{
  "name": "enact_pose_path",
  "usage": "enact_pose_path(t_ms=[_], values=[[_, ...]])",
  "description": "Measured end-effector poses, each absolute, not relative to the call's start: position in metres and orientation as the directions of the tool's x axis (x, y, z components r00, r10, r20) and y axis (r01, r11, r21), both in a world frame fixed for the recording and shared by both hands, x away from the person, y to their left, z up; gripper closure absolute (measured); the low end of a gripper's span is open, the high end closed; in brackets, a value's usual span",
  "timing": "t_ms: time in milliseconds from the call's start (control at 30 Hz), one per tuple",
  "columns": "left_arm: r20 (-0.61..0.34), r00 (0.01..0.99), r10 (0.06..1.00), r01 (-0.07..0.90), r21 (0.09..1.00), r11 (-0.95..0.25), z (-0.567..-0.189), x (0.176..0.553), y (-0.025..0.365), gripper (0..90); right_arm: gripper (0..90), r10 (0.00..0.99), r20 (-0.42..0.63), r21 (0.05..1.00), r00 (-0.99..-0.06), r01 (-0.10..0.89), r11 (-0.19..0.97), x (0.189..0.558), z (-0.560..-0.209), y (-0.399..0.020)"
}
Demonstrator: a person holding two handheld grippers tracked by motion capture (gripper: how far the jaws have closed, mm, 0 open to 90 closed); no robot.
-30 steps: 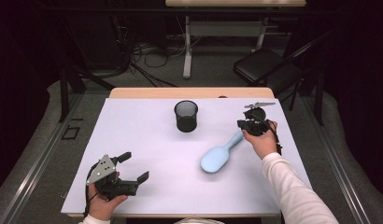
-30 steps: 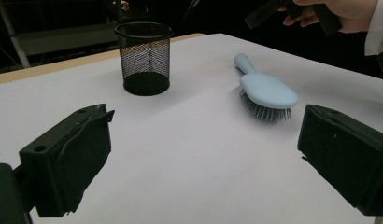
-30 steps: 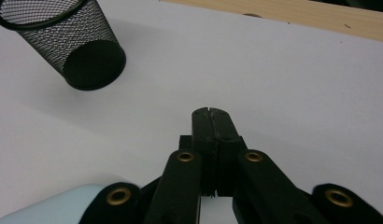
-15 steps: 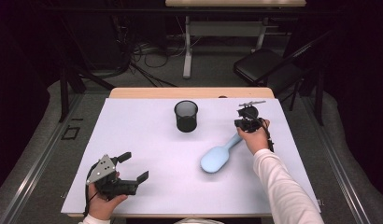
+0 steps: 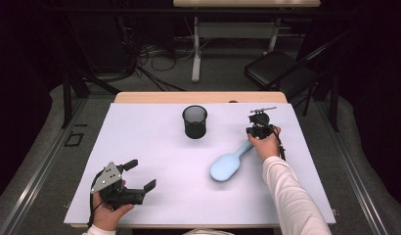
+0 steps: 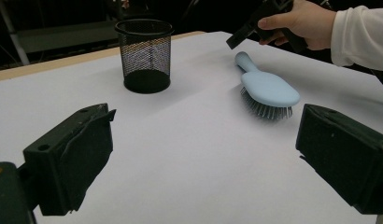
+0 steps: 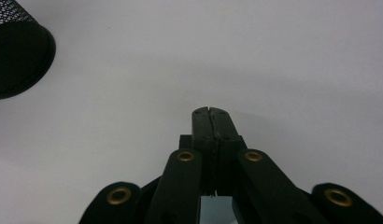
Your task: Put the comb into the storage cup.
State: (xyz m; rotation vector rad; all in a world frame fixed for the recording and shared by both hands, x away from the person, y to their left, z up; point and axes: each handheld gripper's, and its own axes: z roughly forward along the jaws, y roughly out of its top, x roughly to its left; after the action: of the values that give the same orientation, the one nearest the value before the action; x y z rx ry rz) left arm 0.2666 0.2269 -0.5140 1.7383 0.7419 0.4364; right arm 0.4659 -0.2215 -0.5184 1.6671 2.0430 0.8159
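Pale lavender counter (image 5: 154, 147) carries the blue hairbrush (image 5: 229, 164), lying bristles down between my hands, near the mesh cup (image 5: 194, 121). Its long axis runs diagonally, handle pointing away toward my right tool (image 5: 257, 133), whose jaws are pressed together empty above the handle tip, seemingly to take it. My left tool (image 5: 140, 177) waits wide apart, holding nothing.
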Motion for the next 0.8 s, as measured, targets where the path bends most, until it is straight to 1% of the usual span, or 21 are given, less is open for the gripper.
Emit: enact_pose_path(t_ms=[467,800], values=[[-0.083,0.733,0.676,0.257,0.953,-0.161,-0.514,0.266,0.227,4.2,90.0,0.972,0.046,0.602,-0.230,0.783,0.157,0.468,-0.530,-0.217],[-0.083,0.733,0.675,0.257,0.953,-0.162,-0.514,0.267,0.227,4.2,90.0,0.972,0.035,0.589,-0.233,0.790,0.168,0.467,-0.530,-0.221]])
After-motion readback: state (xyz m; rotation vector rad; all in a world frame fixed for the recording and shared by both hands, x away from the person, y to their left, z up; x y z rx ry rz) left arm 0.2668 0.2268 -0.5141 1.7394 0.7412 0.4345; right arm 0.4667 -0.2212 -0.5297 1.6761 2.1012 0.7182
